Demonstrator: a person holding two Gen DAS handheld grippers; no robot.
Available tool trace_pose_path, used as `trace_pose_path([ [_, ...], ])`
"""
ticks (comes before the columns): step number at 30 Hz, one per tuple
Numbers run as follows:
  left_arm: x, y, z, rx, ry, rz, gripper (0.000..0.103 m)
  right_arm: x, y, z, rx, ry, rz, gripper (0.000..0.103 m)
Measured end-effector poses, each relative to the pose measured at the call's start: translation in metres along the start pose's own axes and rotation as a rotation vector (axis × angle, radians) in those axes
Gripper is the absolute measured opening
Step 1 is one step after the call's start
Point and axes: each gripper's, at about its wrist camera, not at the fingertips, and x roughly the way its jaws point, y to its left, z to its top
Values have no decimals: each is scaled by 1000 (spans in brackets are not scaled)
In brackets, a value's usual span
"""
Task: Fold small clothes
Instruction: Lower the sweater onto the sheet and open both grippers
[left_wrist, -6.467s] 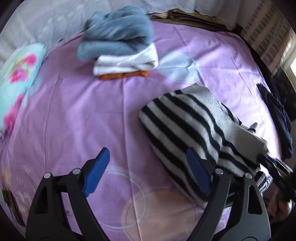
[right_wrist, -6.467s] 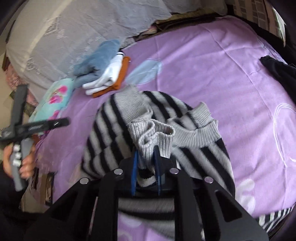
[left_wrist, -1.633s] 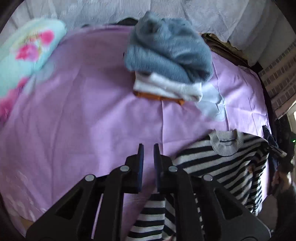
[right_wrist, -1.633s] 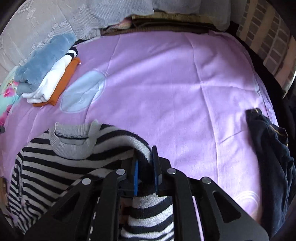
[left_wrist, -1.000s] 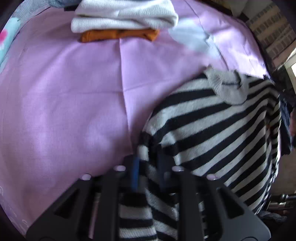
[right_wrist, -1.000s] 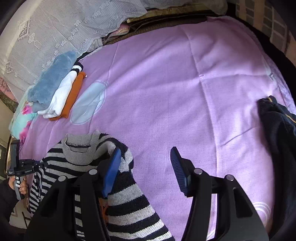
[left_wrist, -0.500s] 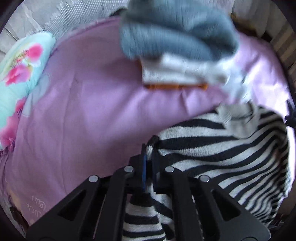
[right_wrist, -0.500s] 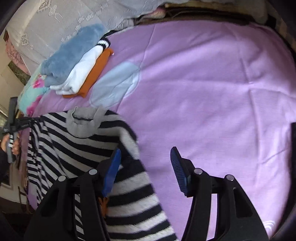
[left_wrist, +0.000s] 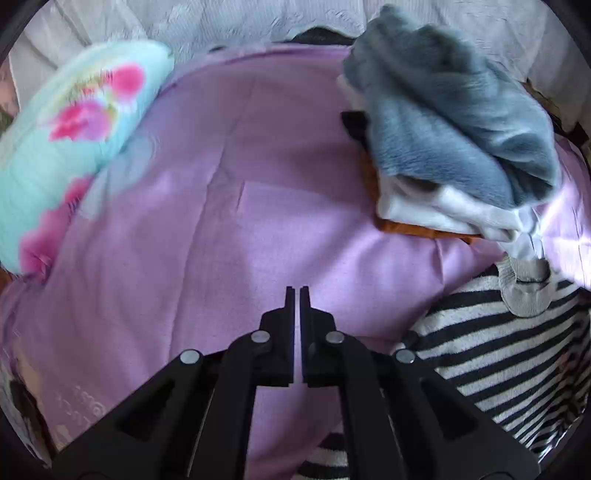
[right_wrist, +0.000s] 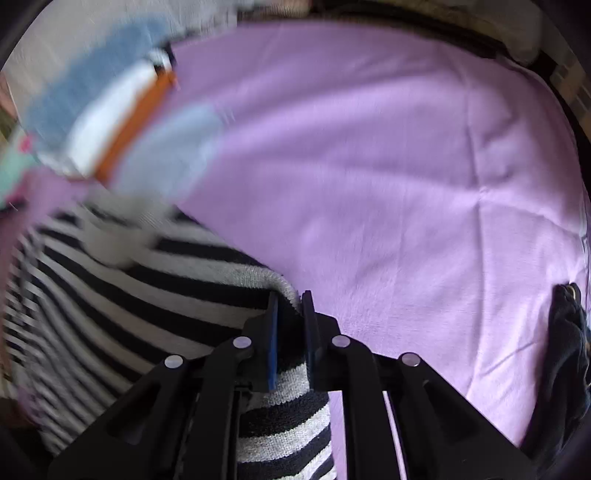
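Note:
The black-and-white striped sweater (left_wrist: 509, 350) lies on the purple sheet (left_wrist: 240, 221), low on the right of the left wrist view, its grey collar toward the folded pile. My left gripper (left_wrist: 296, 291) is shut. Stripes run from its right finger down underneath it, and no cloth pokes past the tips. In the right wrist view the striped sweater (right_wrist: 129, 295) fills the lower left, blurred. My right gripper (right_wrist: 290, 299) is shut on its grey edge, with striped knit hanging below the jaws.
A folded pile (left_wrist: 454, 122) of blue fleece on white on orange sits at the back right. A floral turquoise pillow (left_wrist: 74, 129) lies at the left. A dark garment (right_wrist: 565, 350) lies at the sheet's right edge. White lace cover (left_wrist: 221, 22) runs behind.
My right gripper went from open to shut on the sweater's edge. The left view swung left, and the sweater no longer sticks up between the left fingertips.

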Motion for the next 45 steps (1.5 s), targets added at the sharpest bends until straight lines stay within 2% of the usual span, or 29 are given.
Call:
trace_pose_path([
  [2, 1, -13, -10, 44, 22, -81, 3, 7, 3, -4, 10, -35, -21, 15],
  [4, 2, -36, -22, 133, 44, -105, 18, -1, -6, -3, 81, -54, 36, 23],
  [5, 3, -49, -28, 179, 53, -98, 42, -8, -11, -3, 100, -68, 57, 27],
  [6, 4, -58, -34, 212, 58, -94, 53, -19, -18, -3, 123, -96, 76, 35],
  [7, 4, -67, -41, 245, 61, -105, 53, -31, -25, -5, 146, -126, 94, 42],
  [8, 6, -74, -44, 264, 65, -112, 53, -44, -35, -8, 177, -146, 118, 44],
  [9, 10, -79, -47, 282, 68, -94, 53, -52, -41, -11, 199, -145, 133, 44],
  [10, 20, -86, -50, 302, 73, -19, 53, -58, -45, -15, 219, -141, 144, 44],
  [11, 35, -89, -52, 310, 105, 13, 53, -64, -48, -22, 236, -146, 154, 44],
  [13, 50, -91, -54, 299, 126, 10, 58, -69, -42, -35, 233, -145, 146, 44],
  [15, 53, -92, -50, 280, 117, 39, 68, -60, -32, -50, 209, -108, 86, 45],
  [16, 53, -92, -49, 275, 121, 44, 69, -52, -31, -54, 210, -77, 66, 52],
  [17, 53, -90, -48, 267, 125, 42, 69, -34, -30, -64, 211, -7, 41, 54],
  [18, 50, -88, -47, 260, 124, 39, 69, -23, -32, -74, 210, 26, 19, 54],
  [21, 21, -84, -48, 250, 82, 34, 66, -63, -48, -89, 309, -99, 49, 54],
  [22, 9, -82, -49, 252, 60, 26, 66, -87, -56, -99, 341, -156, 74, 54],
  [24, -19, -81, -58, 265, 12, -14, 68, -121, -66, -122, 359, -212, 61, 55],
  [27, -55, -94, -85, 314, -31, -114, 72, -144, -74, -185, 428, -206, 34, 55],
  [29, -59, -110, -101, 354, -36, -146, 73, -146, -70, -232, 473, -192, 1, 55],
  [32, -55, -137, -126, 398, 1, -205, 75, -140, -66, -296, 608, -180, 13, 55],
  [34, -47, -155, -144, 424, 43, -232, 75, -126, -62, -324, 682, -156, 27, 55],
  [36, -40, -168, -165, 448, 78, -238, 75, -119, -56, -334, 711, -185, 18, 56],
  [37, -36, -178, -172, 459, 97, -243, 75, -119, -47, -332, 688, -199, -28, 54],
  [38, -32, -185, -177, 469, 112, -247, 75, -118, -41, -326, 657, -194, -50, 48],
  [39, -29, -192, -184, 482, 124, -247, 75, -118, -36, -320, 633, -198, -38, 11],
  [40, -26, -202, -190, 500, 131, -237, 76, -120, -35, -318, 629, -201, -12, 9],
  [41, -23, -208, -194, 512, 131, -226, 76, -127, -35, -311, 606, -221, -29, 9],
  [43, -24, -220, -200, 536, 121, -206, 77, -148, -49, -297, 542, -264, -110, 9],
  [45, -29, -229, -200, 541, 108, -202, 78, -173, -88, -281, 526, -285, -220, 9],
])
